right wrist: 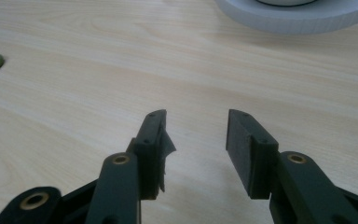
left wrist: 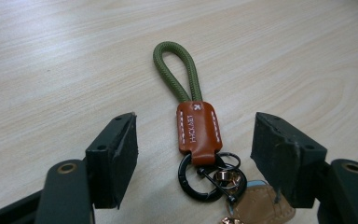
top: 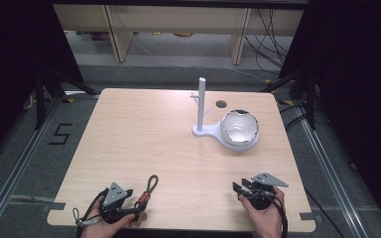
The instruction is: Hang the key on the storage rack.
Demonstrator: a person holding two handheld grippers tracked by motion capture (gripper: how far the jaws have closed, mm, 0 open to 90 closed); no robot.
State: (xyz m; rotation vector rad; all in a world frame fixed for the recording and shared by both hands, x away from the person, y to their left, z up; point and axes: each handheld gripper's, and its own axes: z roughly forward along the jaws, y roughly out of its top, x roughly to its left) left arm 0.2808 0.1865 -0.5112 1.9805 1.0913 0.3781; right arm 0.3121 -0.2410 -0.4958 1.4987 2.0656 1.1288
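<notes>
Pale wood-grain laminate covers the bench (top: 144, 144), which stands on a grey floor between dark curtains, with light shelving and loose cables at the top of the high view. At lower left of that view the left hand-held gripper (top: 138, 205) rests at the bench's near edge, its jaws spread wide; its own view shows them flanking, without touching, a keychain of olive-green braided cord loop, tan stitched leather tab and black and copper metal rings (left wrist: 196, 135). At lower right the right hand-held gripper (top: 242, 188) also stands open with nothing between its jaws, over bare wood. Well beyond it, at upper right of centre, a white plastic stand with an upright post (top: 201, 106) carries a shiny silver crumpled-rimmed bowl (top: 239, 126). The keychain looks light and floppy: the cord should bend and the rings swing and slip, being hard and smooth. The flat leather tab, stiff and grippy, seems the surest place to pinch; the cord loop just above it is a fair second.
</notes>
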